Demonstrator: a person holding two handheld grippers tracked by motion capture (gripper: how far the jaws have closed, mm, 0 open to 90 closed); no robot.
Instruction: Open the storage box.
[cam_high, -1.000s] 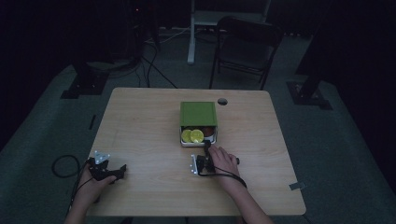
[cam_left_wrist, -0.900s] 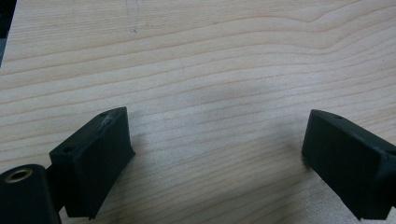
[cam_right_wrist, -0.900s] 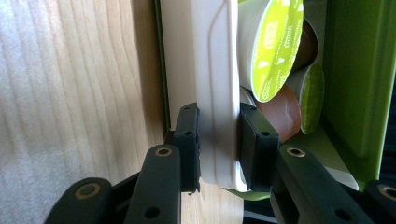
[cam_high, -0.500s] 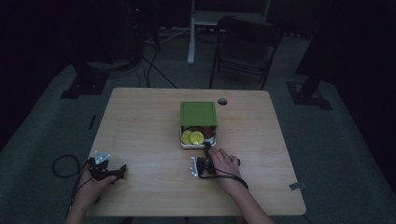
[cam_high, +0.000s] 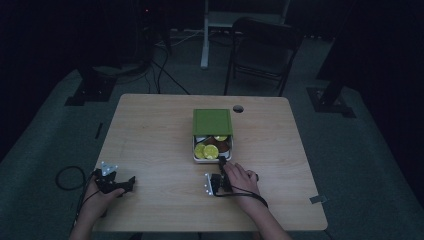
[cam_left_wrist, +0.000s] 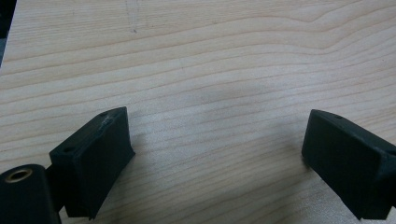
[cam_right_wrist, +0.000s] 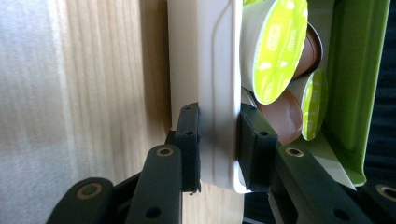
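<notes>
High view looks down from six o'clock over the table (cam_high: 150, 130); both gripper views sit close above that same wood, right one rolled sideways.

Our left hand-held gripper (cam_high: 114, 181): black body, grey three-cornered plate on top with pale dots at the corners, black cable looping off to the side. Our right hand-held gripper (cam_high: 218, 181): same black build, pale-dotted plate, cable across the wrist. Jaws are matte black blocks on black link arms with brass-ringed pivots. Forearms bare, no sleeves.
</notes>
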